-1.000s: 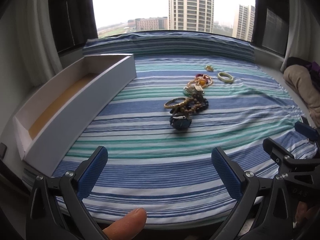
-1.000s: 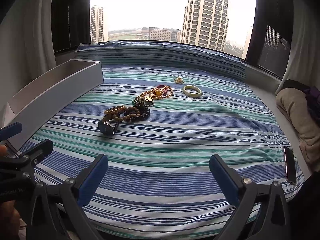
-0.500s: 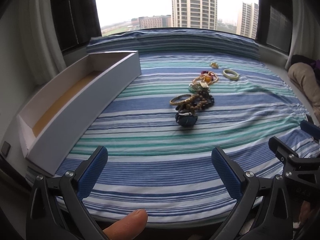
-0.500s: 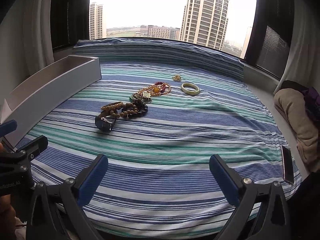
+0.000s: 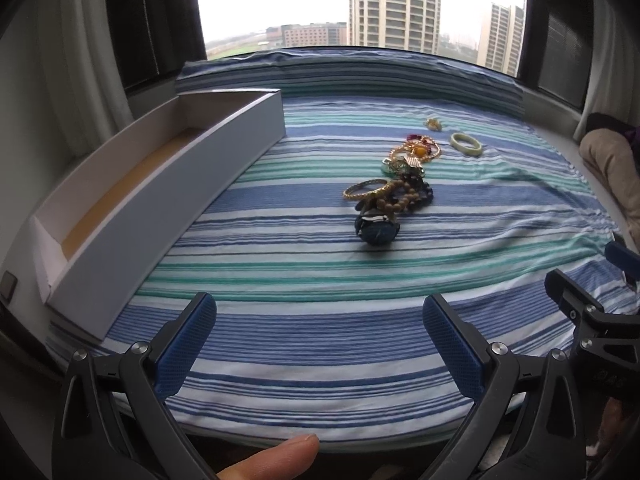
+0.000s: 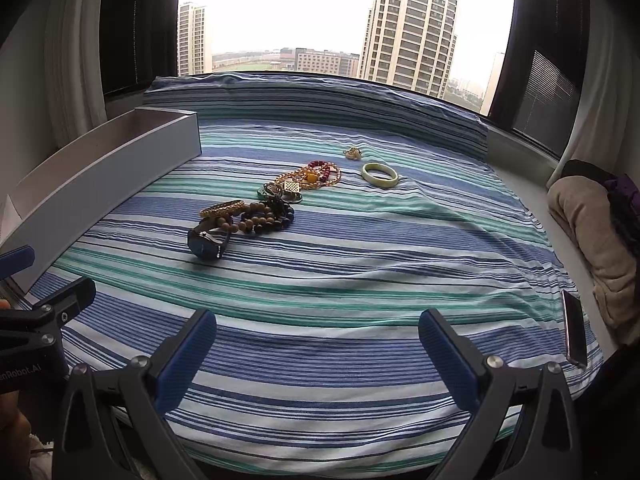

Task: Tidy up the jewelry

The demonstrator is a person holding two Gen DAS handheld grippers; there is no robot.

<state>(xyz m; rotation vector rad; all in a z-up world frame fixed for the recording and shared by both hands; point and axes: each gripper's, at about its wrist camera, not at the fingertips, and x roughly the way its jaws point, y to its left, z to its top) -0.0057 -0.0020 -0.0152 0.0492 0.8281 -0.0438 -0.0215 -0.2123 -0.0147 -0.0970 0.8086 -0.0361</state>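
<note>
Striped cotton in blue, green and white covers the bed (image 5: 320, 280), and the jewelry pile (image 5: 394, 192) lies on it to the right of the long white box (image 5: 160, 200). Only the left wrist view looks into that box, showing a tan floor and plain white walls; the right wrist view shows just its grey outer wall (image 6: 100, 184). Only the right wrist view shows a dark phone (image 6: 574, 332) at the bed's right edge, well apart from the box, and partial lettering "enRobot.AI" on the other tool's body. Items in the pile: a dark blue watch (image 6: 206, 244) nearest the cameras, brown wooden beads (image 6: 256, 220), a twisted gold bangle (image 6: 222, 208), an amber-coloured bead strand (image 6: 310, 176). A pale smooth bangle (image 6: 380, 174) lies apart, beyond the pile. Left gripper (image 5: 320, 344) and right gripper (image 6: 318, 348) both stand wide, empty, ribbed blue pads facing inward. A fingertip (image 5: 280, 456) shows at the left view's bottom edge.
</note>
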